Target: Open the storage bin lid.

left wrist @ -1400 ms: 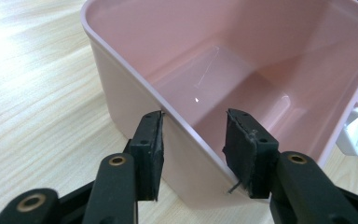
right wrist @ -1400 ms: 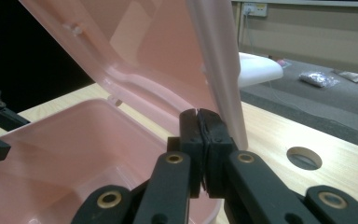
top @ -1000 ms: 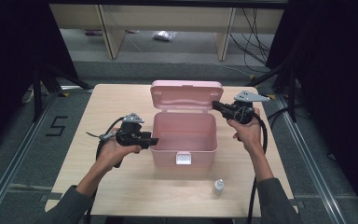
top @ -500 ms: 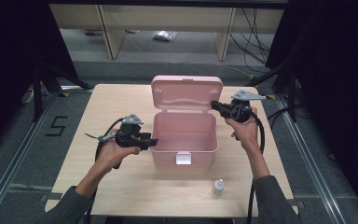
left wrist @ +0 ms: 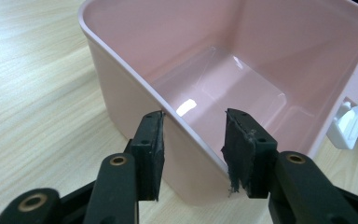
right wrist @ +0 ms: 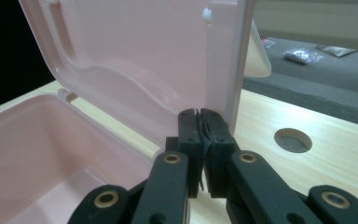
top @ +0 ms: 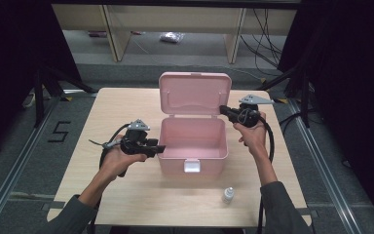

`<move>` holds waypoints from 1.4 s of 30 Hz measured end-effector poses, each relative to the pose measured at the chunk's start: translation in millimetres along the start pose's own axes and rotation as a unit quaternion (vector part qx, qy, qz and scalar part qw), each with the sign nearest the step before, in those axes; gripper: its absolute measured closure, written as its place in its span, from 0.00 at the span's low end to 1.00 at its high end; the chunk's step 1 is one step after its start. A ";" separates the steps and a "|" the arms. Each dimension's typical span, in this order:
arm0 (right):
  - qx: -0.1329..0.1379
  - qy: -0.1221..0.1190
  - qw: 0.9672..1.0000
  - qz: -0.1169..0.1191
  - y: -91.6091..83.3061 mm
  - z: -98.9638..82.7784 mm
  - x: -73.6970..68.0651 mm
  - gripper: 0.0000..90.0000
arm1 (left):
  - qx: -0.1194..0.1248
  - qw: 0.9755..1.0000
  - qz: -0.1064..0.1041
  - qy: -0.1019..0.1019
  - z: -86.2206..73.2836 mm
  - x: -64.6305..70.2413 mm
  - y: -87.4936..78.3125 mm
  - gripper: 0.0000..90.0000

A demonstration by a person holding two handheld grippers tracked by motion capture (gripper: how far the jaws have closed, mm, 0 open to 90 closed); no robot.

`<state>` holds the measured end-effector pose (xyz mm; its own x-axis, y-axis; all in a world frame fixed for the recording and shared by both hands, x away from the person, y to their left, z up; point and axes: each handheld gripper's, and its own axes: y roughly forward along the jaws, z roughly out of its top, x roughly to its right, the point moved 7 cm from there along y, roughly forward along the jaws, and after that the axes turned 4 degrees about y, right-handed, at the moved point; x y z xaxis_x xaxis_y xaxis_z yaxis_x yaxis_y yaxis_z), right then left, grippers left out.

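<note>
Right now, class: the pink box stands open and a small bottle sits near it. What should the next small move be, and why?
Probably free the right tool and reach for the small bottle: the pink box is empty, its lid stands upright, and the left tool straddles its wall.

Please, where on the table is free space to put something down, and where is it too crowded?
Free: the table corner behind the left tool, left of the raised lid; the front strip between the pink box and the near edge, left of the small bottle. The box is empty inside. Crowded: both box sides, where the left and right tool stand.
</note>
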<state>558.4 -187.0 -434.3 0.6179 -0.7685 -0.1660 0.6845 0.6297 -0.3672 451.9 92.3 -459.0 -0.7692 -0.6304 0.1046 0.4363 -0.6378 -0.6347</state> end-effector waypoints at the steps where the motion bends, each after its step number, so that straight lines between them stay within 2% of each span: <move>1: -0.002 0.007 1.000 0.006 0.4 -0.1 -0.7 0.98 | 0.003 1.000 0.002 -0.001 0.2 0.2 0.2 0.64; 2: 0.002 0.000 1.000 0.001 0.8 0.7 1.4 0.98 | 0.002 1.000 0.003 -0.002 0.2 0.0 0.2 0.64; 4: 0.002 0.013 1.000 0.002 2.0 0.6 0.9 0.98 | 0.002 1.000 0.003 -0.001 0.2 0.1 0.1 0.64; 5: 0.004 0.013 1.000 0.001 2.0 1.1 1.8 0.98 | 0.011 1.000 0.005 -0.011 1.2 1.3 1.4 0.64; 6: 0.005 0.023 1.000 0.005 3.1 1.0 1.5 0.98 | 0.011 1.000 0.005 -0.010 1.2 1.3 1.4 0.64; 9: 0.009 0.017 1.000 0.000 3.7 2.2 3.7 0.98 | 0.003 1.000 0.003 -0.002 0.1 0.1 0.0 0.64; 10: 0.005 0.035 0.999 -0.001 3.9 1.3 0.9 0.97 | 0.003 1.000 0.003 -0.002 0.2 0.2 0.1 0.64; 11: 0.003 0.037 0.999 -0.001 4.3 1.2 0.2 0.97 | 0.012 1.000 0.004 -0.012 1.4 1.5 1.3 0.64; 12: 0.005 0.020 1.000 -0.005 5.0 2.1 2.8 0.97 | 0.011 1.000 0.004 -0.011 1.2 1.4 1.1 0.64; 13: 0.006 0.023 1.000 -0.002 6.5 2.1 2.4 0.97 | 0.004 1.000 0.001 -0.001 0.1 0.2 0.0 0.63; 14: 0.001 0.034 0.999 -0.002 7.2 1.3 1.2 0.96 | 0.004 1.000 0.000 -0.002 0.1 0.1 0.0 0.63; 15: 0.001 0.034 0.999 -0.002 7.2 1.3 1.2 0.96 | 0.005 1.000 0.001 -0.003 0.2 0.2 0.0 0.63; 16: 0.002 0.031 1.000 -0.001 8.4 1.6 2.5 0.96 | 0.005 1.000 0.002 -0.002 0.3 0.3 0.1 0.63; 17: -0.001 0.025 1.000 -0.004 8.5 1.8 3.6 0.96 | 0.013 1.000 0.005 -0.010 1.5 1.6 1.2 0.63; 18: -0.003 0.025 1.000 -0.004 9.3 2.0 3.5 0.96 | 0.013 1.000 0.005 -0.010 1.5 1.4 1.2 0.63; 19: -0.001 0.013 1.000 -0.001 10.4 2.5 4.2 0.95 | 0.003 1.000 0.003 -0.002 0.4 0.1 -0.1 0.63; 20: -0.001 0.015 1.000 -0.001 10.8 2.2 4.1 0.95 | 0.004 1.000 0.003 -0.003 0.5 0.2 0.0 0.63; 22: 0.001 0.029 1.000 -0.002 11.5 1.5 4.8 0.94 | 0.012 1.000 0.004 -0.009 1.6 1.6 1.1 0.62; 23: 0.001 0.029 1.000 -0.002 11.5 1.5 4.8 0.94 | 0.004 1.000 0.006 0.003 0.6 0.4 -0.2 0.62; 25: 0.001 0.032 0.999 0.005 13.0 1.0 7.3 0.95 | 0.004 1.000 0.005 0.003 0.8 1.0 0.0 0.62; 26: 0.001 0.044 0.999 0.006 13.4 0.4 6.5 0.95 | 0.004 1.000 0.005 0.002 0.6 1.6 0.0 0.62; 27: -0.001 0.043 0.999 0.008 14.3 -0.1 7.1 0.94 | 0.004 1.000 0.004 0.001 0.8 2.2 0.1 0.61; 28: -0.005 0.052 0.999 0.008 14.3 -0.7 5.5 0.93 | 0.011 1.000 0.002 -0.006 1.7 3.8 1.3 0.61; 29: -0.004 0.041 0.999 0.003 15.2 -1.0 6.4 0.92 | 0.003 1.000 0.004 0.003 0.9 3.0 0.2 0.61; 32: -0.015 0.039 0.999 0.002 15.5 -3.1 6.3 0.92 | 0.011 1.000 0.003 -0.003 2.1 5.1 2.0 0.60; 33: -0.017 0.033 0.999 -0.006 14.8 -3.8 8.3 0.92 | 0.012 1.000 0.003 -0.003 2.1 5.1 1.9 0.60; 34: -0.021 0.047 0.999 -0.005 14.7 -5.0 5.7 0.91 | 0.015 1.000 0.006 -0.003 2.2 5.0 2.1 0.60; 36: -0.018 0.033 0.999 -0.008 12.5 -4.0 6.9 0.90 | 0.006 1.000 0.003 0.006 0.9 3.5 0.8 0.60; 37: -0.019 0.048 0.999 -0.002 11.3 -3.8 4.0 0.89 | 0.006 1.000 0.004 0.005 1.0 3.8 0.9 0.60; 38: -0.017 0.036 0.999 0.002 8.7 -2.2 3.3 0.88 | 0.014 1.000 0.005 -0.004 2.0 5.0 1.9 0.60; 39: -0.020 0.026 0.999 0.000 5.5 -0.4 2.6 0.88 | 0.010 1.000 0.006 -0.010 1.2 5.6 1.4 0.60; 40: -0.019 0.017 1.000 0.002 2.2 1.5 1.0 0.87 | 0.003 1.000 0.005 -0.002 0.3 4.4 0.0 0.60; 42: -0.027 0.010 1.000 0.001 -6.6 2.7 -3.8 0.85 | 0.001 1.000 0.002 -0.005 -0.2 5.2 -0.1 0.60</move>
<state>552.5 -187.9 -428.8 0.6115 -0.7693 -0.1852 0.6611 0.6253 -0.4147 447.8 89.1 -458.6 -0.7629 -0.6371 0.1101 0.4400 -0.6363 -0.6337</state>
